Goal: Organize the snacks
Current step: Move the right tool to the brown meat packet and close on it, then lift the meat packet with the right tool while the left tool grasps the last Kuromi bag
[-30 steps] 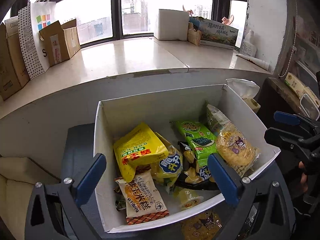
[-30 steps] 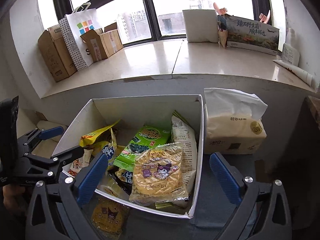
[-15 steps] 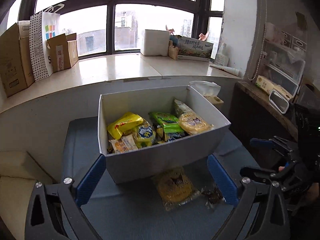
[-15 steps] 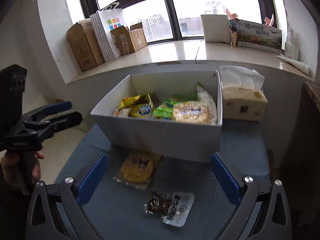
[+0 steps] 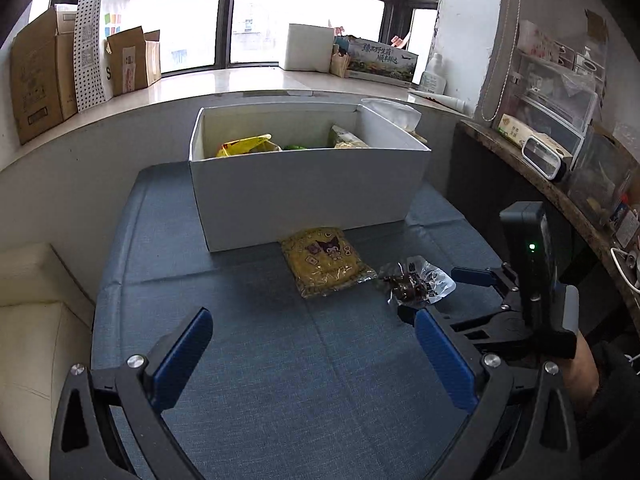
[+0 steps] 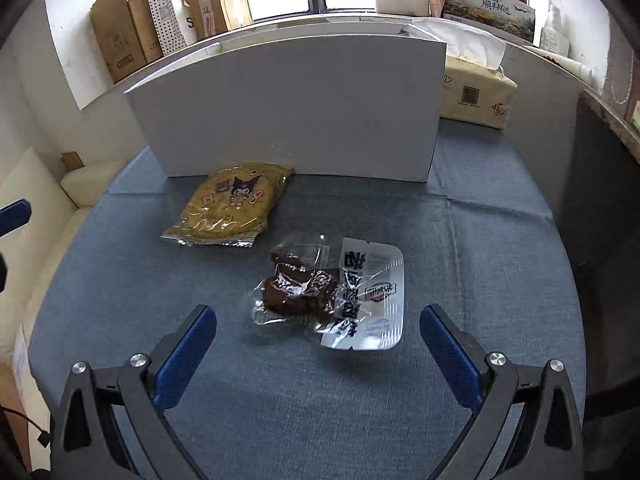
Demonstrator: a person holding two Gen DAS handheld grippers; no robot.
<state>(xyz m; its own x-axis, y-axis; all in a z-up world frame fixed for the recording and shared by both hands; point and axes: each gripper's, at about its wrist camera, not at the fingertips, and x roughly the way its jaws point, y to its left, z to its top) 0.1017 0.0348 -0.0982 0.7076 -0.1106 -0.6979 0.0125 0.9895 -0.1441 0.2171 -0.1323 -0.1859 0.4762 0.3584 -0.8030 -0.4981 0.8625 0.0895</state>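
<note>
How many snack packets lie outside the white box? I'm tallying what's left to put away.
2: the yellow noodle packet against the box's front wall, and the clear packet of brown pieces nearer the right tool.

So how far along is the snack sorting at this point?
Mostly done: several packets already sit in the white box. Nothing is in hand; both sets of jaws are open, with the right gripper facing the clear packet of dark snacks. That and the yellow packet remain on the blue cloth.

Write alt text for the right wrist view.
An open right hand-held gripper hangs over a clear packet of dark snacks on a blue tablecloth. Beyond it a yellow snack bag lies against a white box, with a tissue pack at the box's right.
</note>
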